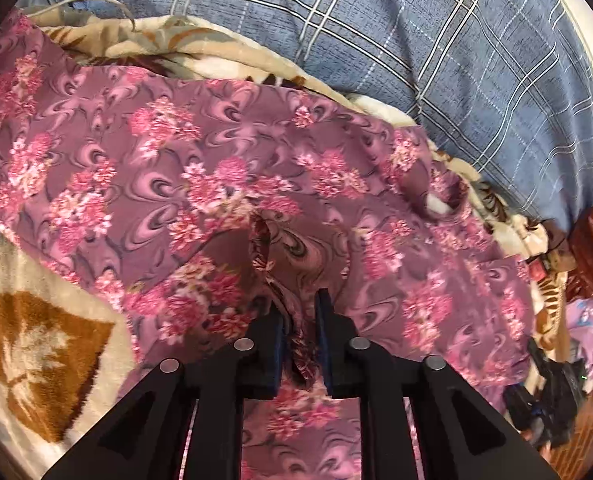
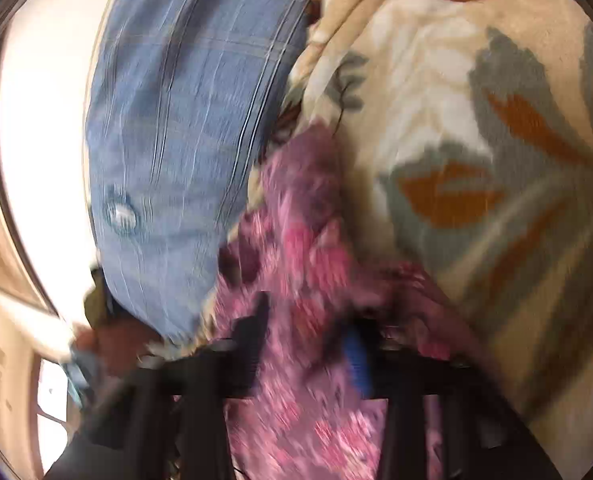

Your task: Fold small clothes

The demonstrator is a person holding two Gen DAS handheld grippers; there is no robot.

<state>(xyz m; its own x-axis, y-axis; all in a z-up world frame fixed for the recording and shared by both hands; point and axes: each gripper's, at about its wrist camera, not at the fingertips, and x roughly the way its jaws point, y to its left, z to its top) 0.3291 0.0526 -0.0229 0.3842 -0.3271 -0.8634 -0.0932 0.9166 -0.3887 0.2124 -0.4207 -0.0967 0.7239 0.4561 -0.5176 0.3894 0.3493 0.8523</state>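
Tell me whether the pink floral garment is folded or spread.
Mostly spread: the pink floral garment lies open across the cream leaf-print blanket, one ridge bunched mid-cloth.

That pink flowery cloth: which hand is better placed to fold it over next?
Probably the left. The left gripper has a bunched fold of the pink floral garment between its fingers in a sharp view; the right wrist view is blurred.

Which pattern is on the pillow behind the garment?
Blue with a white and dark plaid grid on the pillow, beyond the floral garment; clearest in the left wrist view.
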